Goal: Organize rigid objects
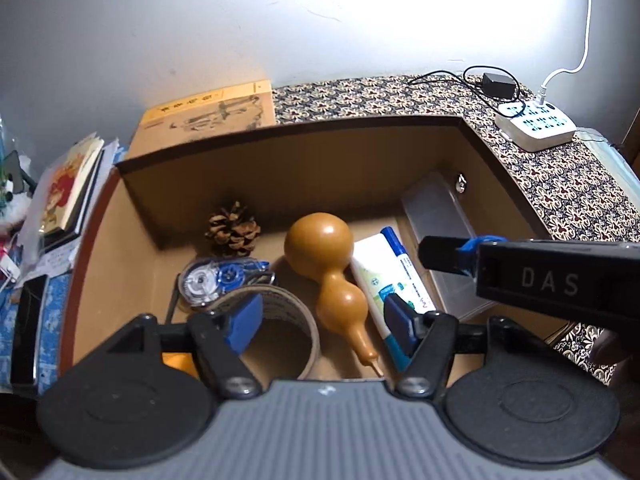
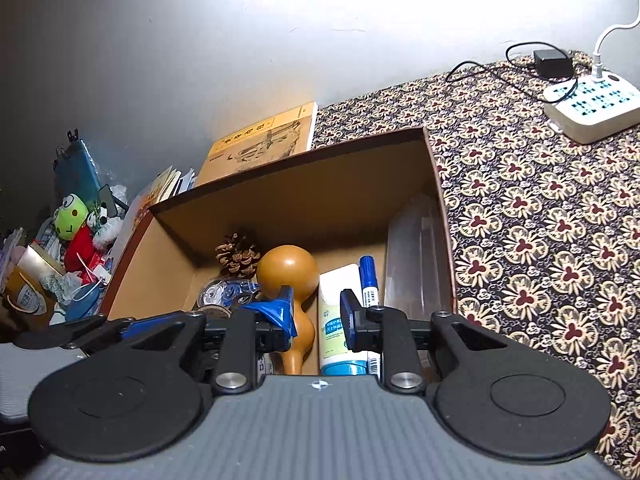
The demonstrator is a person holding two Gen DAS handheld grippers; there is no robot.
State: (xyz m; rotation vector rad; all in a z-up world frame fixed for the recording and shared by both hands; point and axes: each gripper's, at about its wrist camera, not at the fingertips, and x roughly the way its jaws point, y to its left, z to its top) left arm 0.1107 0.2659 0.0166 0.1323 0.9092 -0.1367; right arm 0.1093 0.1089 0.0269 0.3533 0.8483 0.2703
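— Where's the gourd [image 1: 320, 264]?
— Mid-floor of the cardboard box [image 1: 280, 152], pine cone [image 1: 233, 229] by the back wall.
— The grippers?
— Left gripper [image 1: 320, 316] spread wide, empty; right gripper [image 2: 318, 314] parted, empty.

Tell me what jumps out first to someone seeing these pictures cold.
An open cardboard box fills the middle, with a glossy orange gourd lying at its centre and a pine cone in the back corner behind it. To the right, a busy flower-patterned cloth carries a white power strip.
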